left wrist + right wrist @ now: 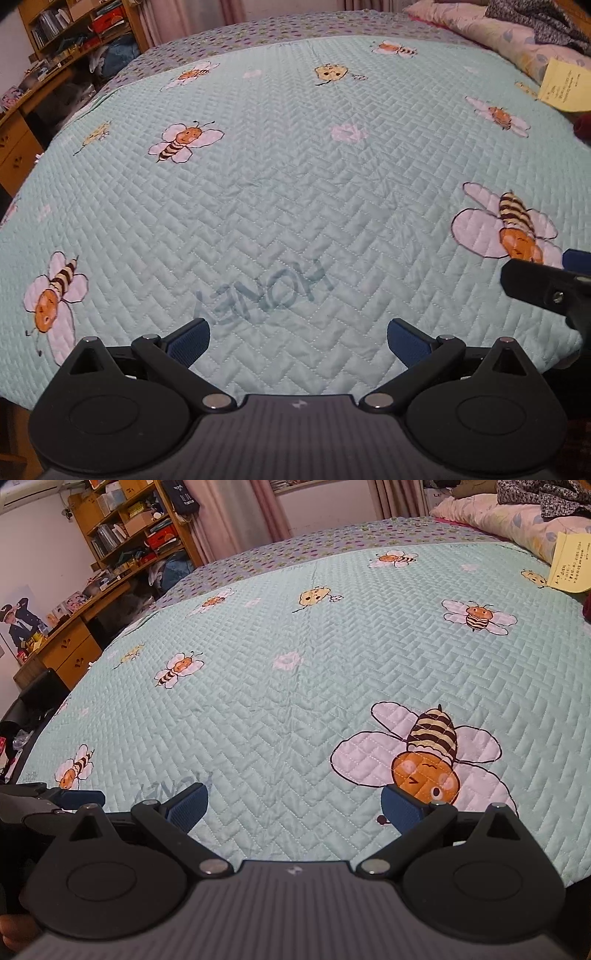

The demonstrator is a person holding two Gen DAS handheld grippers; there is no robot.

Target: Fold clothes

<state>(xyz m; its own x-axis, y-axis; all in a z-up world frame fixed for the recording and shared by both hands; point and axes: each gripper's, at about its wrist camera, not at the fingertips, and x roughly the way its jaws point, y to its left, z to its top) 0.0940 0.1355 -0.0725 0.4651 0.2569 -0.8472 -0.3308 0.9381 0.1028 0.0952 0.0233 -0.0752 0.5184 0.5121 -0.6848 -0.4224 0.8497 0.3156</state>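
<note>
Both your left hand-held gripper [298, 341] and right hand-held gripper [294, 808] hang released over the bee-print quilt [288, 177]; no garment lies there, though dark cloth [546, 498], upper right, may be clothing, so folding seems unstarted.

Paper [569, 563] on quilt [295, 701] — far right
</note>
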